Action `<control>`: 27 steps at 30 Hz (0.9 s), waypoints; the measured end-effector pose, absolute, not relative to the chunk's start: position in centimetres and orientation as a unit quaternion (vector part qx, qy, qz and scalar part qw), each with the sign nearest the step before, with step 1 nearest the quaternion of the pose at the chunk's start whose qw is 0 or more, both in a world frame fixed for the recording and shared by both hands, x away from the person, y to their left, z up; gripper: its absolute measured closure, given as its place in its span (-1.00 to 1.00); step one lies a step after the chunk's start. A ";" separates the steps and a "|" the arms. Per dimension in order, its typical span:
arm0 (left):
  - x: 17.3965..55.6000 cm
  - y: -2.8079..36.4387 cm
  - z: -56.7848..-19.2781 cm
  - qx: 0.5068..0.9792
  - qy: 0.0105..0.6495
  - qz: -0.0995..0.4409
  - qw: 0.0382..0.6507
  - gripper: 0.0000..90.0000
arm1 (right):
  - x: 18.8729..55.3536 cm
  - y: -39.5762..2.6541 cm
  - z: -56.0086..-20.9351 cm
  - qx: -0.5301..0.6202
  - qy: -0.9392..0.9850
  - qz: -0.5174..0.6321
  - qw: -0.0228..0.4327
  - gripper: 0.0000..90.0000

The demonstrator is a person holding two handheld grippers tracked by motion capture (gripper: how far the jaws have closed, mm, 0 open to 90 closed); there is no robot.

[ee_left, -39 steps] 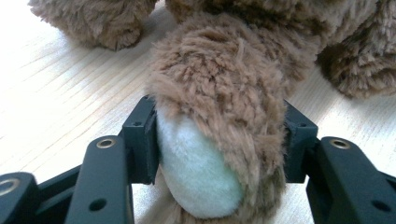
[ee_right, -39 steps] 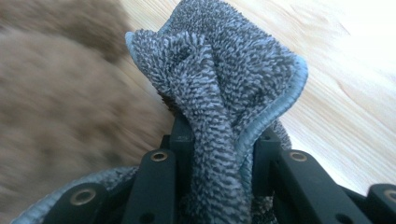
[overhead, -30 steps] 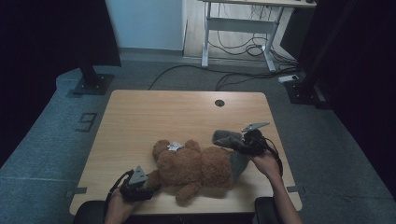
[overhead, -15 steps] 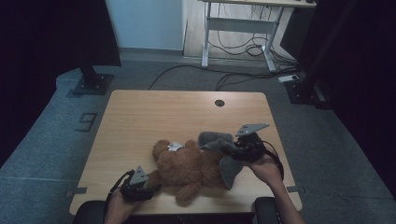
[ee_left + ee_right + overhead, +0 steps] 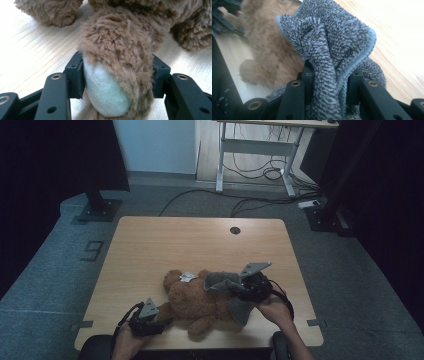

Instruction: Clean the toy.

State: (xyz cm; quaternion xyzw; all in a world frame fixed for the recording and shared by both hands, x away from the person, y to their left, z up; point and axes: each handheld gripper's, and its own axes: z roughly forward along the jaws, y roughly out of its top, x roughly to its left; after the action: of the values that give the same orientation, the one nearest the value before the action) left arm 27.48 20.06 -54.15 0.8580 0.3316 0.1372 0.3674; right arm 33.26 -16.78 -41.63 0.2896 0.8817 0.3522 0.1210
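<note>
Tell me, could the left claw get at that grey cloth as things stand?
Probably not: the left claw is clamped on the teddy bear's paw, and the bear's body lies between it and the grey cloth, held by the right claw.

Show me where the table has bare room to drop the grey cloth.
Free: the far half of the table, between the teddy bear and the cable hole; also the left strip beyond the bear's head. Crowded: the near edge, where the left gripper clamps a paw and the right gripper holds the grey cloth over the bear.

high view: above, facing forward-down, far | gripper views: close along tongs | shared: teddy bear
</note>
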 end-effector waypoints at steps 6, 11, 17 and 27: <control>27.5 20.1 -54.2 0.858 0.332 0.135 0.368 -0.05 | 32.7 -19.7 -42.9 0.325 0.869 0.355 0.119 0.49; 27.5 20.1 -54.2 0.857 0.332 0.135 0.369 -0.05 | 32.4 -21.8 -44.6 0.352 0.862 0.346 0.117 0.49; 27.5 20.1 -54.2 0.857 0.333 0.136 0.369 -0.05 | 32.2 -23.6 -47.4 0.382 0.857 0.330 0.108 0.49; 27.5 20.1 -54.2 0.857 0.333 0.136 0.369 -0.05 | 31.7 -24.4 -49.6 0.409 0.848 0.324 0.097 0.49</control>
State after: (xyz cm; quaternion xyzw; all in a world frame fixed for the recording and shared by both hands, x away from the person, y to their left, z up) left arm 27.51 20.10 -54.23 0.8568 0.3331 0.1360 0.3694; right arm 31.67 -24.43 -49.60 0.4092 0.8476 0.3236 0.0972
